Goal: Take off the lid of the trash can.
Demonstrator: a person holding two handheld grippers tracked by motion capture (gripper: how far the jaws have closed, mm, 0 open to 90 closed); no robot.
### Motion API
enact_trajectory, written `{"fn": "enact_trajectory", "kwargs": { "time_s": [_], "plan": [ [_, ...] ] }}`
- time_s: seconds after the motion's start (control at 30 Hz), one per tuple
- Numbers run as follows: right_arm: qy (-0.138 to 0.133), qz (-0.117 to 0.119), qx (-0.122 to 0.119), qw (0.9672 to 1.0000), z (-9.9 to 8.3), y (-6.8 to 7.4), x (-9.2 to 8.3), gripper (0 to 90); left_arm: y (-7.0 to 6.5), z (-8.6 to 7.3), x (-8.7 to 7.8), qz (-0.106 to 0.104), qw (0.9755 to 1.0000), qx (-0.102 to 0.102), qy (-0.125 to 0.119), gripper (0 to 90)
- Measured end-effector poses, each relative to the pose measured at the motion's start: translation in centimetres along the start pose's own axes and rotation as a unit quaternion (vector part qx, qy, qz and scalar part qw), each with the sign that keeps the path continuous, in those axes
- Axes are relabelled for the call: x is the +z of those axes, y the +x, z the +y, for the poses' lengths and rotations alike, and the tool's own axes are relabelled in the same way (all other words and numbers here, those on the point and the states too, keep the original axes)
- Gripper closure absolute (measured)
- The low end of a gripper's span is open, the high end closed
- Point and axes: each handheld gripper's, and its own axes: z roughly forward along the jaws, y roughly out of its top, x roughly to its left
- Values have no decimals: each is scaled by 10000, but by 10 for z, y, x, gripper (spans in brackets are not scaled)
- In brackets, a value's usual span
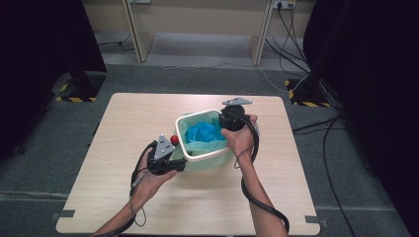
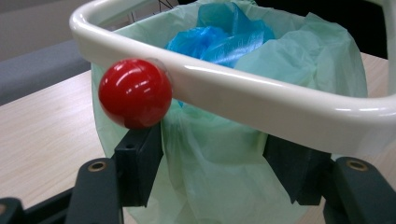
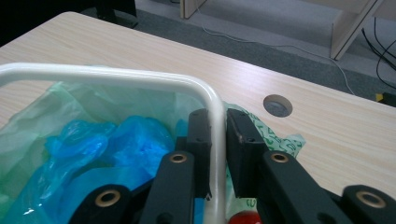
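My left gripper (image 1: 170, 154) stands half open around the green bag (image 2: 219, 172) under the bin's white rim (image 2: 261, 95), pads not pressing, beside a red ball (image 2: 135, 93). My right gripper (image 3: 218, 154) pinches the rim at the far side. I judge a careless pull could tip the bin (image 1: 207, 158) mid-table or tear the bag.
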Motion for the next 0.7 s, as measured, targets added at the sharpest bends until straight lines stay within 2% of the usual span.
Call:
{"fn": "enact_trajectory", "kwargs": {
  "time_s": [0.2, 0.33, 0.7],
  "plan": [
    [142, -2, 166, 9998, -7, -7, 6, 810, 0, 1, 0, -2, 10000, -20, 18, 371],
    [167, -26, 180, 9997, -11, -9, 9, 814, -1, 2, -1, -6, 10000, -31, 6, 372],
    [-60, 0, 356, 9993, -9, -19, -4, 815, -12, 9, -14, -86, 9999, -43, -129, 333]
  ]
}}
